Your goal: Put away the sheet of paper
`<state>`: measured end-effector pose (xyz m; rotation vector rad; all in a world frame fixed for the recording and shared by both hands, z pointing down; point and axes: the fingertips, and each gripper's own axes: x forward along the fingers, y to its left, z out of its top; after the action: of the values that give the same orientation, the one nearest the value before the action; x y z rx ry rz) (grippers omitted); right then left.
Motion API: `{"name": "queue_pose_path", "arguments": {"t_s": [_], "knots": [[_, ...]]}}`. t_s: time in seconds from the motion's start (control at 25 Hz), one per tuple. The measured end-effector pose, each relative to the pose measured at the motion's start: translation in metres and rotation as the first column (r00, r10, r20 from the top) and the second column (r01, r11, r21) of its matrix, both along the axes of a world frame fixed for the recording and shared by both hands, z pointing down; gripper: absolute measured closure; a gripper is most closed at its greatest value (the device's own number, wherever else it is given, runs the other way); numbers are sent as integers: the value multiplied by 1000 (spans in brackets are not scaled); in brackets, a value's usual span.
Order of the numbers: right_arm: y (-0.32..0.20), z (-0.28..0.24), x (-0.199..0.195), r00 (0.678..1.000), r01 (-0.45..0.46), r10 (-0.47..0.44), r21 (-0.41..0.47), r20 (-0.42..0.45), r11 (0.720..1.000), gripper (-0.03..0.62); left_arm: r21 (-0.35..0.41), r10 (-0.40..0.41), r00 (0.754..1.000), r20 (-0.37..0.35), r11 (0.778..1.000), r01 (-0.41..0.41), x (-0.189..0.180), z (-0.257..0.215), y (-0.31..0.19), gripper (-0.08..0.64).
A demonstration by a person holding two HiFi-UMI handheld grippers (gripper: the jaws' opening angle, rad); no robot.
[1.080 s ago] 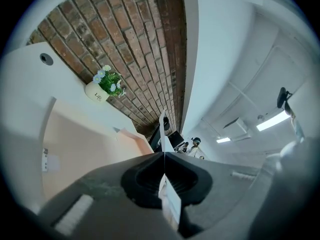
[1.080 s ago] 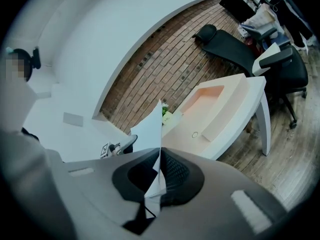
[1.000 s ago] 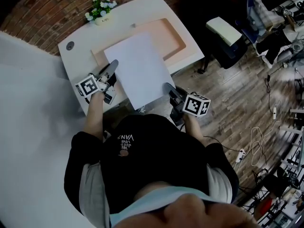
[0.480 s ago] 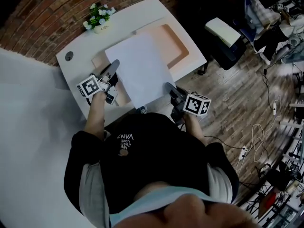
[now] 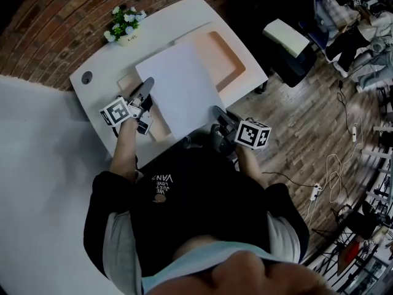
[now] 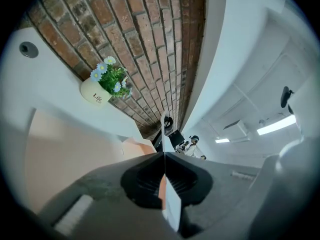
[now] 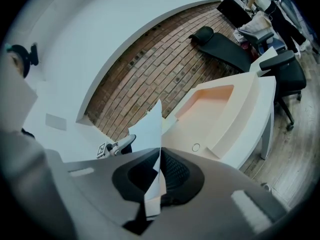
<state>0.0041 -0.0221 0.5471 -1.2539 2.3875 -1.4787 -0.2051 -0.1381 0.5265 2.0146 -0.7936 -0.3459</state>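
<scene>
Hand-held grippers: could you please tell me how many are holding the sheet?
2. The left hand-held gripper clamps the sheet at its left edge; the right hand-held gripper, at its right edge. None hidden.

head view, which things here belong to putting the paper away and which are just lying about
Part of the job:
- sheet of paper, held at its two side edges
- left gripper and right gripper, jaws shut on the sheet
- peach recess in the white desk, probably where it goes

Just lying about:
- flower pot
- chair
- cables on the floor
</scene>
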Motion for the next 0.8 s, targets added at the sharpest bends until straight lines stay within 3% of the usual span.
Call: {"name": "queue_pose_path", "arguments": {"t_s": [0.8], "knots": [[-49, 25, 32, 994, 94, -97, -59, -51, 994, 592, -65, -93, 994, 59, 993, 97, 19, 27, -30, 560]]}}
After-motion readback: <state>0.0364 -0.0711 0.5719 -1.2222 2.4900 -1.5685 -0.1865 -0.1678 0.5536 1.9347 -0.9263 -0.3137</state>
